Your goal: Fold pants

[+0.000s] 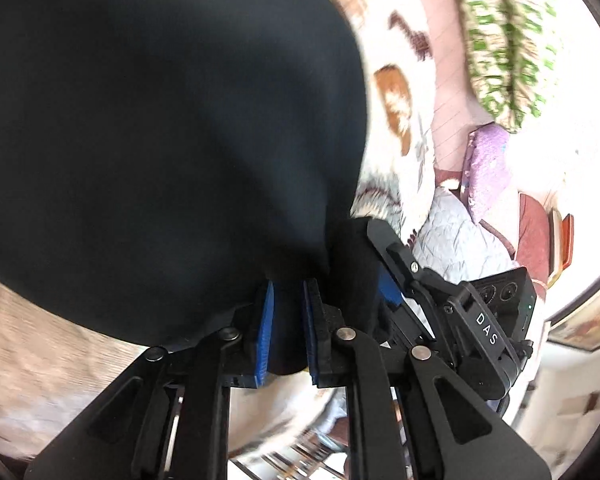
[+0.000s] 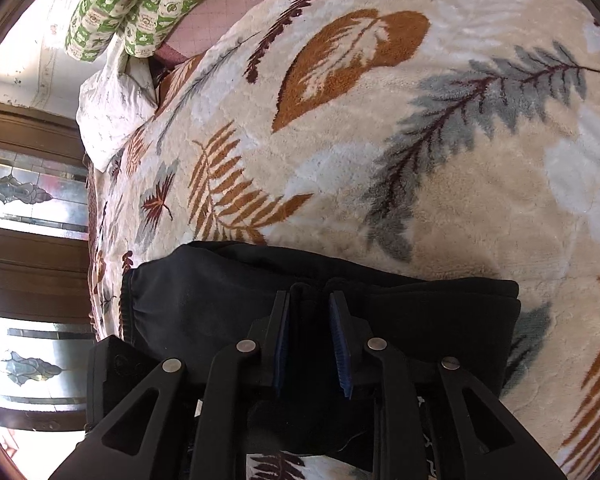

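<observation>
The black pants [image 1: 160,140] fill most of the left wrist view and hang as a dark sheet over the patterned bed. My left gripper [image 1: 288,320] is shut on a bunch of the black cloth between its blue pads. Just to its right, my right gripper [image 1: 364,252] is at the same edge of the cloth. In the right wrist view the pants [image 2: 420,320] lie as a folded black stack on the bed. My right gripper [image 2: 311,340] straddles a raised fold of that stack. Its pads stand apart with bare blue faces showing.
A fleece bedspread with a leaf pattern [image 2: 380,140] covers the bed under the pants. Green patterned bedding [image 2: 140,4] and a white pillow [image 2: 112,108] lie at the far end. A wooden frame with glass panes [image 2: 24,200] runs along the bed's left side.
</observation>
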### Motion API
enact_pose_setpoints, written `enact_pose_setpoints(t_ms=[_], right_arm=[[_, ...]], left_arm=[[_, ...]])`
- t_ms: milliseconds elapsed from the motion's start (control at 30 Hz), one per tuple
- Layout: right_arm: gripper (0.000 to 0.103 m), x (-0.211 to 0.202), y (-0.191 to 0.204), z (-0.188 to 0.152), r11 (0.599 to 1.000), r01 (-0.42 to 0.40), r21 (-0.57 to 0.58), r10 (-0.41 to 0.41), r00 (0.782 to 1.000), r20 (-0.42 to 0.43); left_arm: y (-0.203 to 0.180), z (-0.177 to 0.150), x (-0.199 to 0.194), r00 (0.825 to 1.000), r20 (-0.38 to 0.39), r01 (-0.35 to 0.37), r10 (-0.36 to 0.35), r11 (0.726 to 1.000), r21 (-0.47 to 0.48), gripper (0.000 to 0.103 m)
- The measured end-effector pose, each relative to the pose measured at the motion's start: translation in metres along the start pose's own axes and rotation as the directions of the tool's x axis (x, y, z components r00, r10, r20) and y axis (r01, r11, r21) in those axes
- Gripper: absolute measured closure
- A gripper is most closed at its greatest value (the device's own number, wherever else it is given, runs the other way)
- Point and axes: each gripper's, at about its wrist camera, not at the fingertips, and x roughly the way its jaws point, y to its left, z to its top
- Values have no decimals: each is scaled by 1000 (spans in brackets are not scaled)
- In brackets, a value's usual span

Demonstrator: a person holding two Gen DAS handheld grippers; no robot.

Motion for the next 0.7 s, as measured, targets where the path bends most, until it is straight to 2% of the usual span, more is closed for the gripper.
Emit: enact_pose_setpoints(t_ms=[100, 167, 200, 233, 300, 367, 433, 467, 533, 600, 667, 700], right_arm=[[78, -9, 6, -2, 1000, -12, -10, 12, 999, 31], [78, -22, 12, -5, 999, -36, -30, 38, 997, 70], [76, -29, 15, -8, 998, -49, -38, 53, 994, 91], [73, -38, 17, -12, 997, -68, -44, 73, 990, 117], [57, -60, 13, -26, 993, -113, -24, 116, 978, 176], [49, -78, 0, -45, 990, -142, 15, 135, 965, 226], [45, -87, -16, -65, 977, -205, 57, 184, 948, 259], [41, -88, -30, -78, 962, -253, 106, 216, 936, 277], [38, -79, -52, -94, 913, -357, 200, 292, 911, 291], [38, -63, -72, -108, 824, -479, 302, 385, 865, 321], [38, -46, -87, -119, 719, -579, 386, 452, 810, 372], [38, -39, -90, -122, 678, -610, 410, 473, 789, 391]], left_arm=[[-7, 1, -9, 1000, 22, -13, 12, 999, 40, 83], [-9, 3, -11, 1000, 14, -19, 19, 999, 46, 71], [-12, 3, -9, 1000, 2, -21, 21, 998, 56, 70], [-16, 5, -7, 1000, -11, -21, 21, 998, 66, 70], [-20, 8, -3, 998, -64, -14, 20, 996, 89, 68], [-25, 11, 0, 993, -118, -5, 18, 994, 107, 58], [-32, 10, 2, 987, -155, -14, 35, 991, 135, 50], [-37, 10, 4, 984, -168, -29, 56, 987, 160, 46], [-55, 11, 9, 973, -195, -74, 123, 968, 240, 45], [-69, 13, 11, 962, -202, -112, 181, 943, 313, 45], [-88, 15, 14, 945, -182, -174, 271, 890, 421, 45], [-95, 16, 17, 934, -178, -199, 310, 863, 464, 45]])
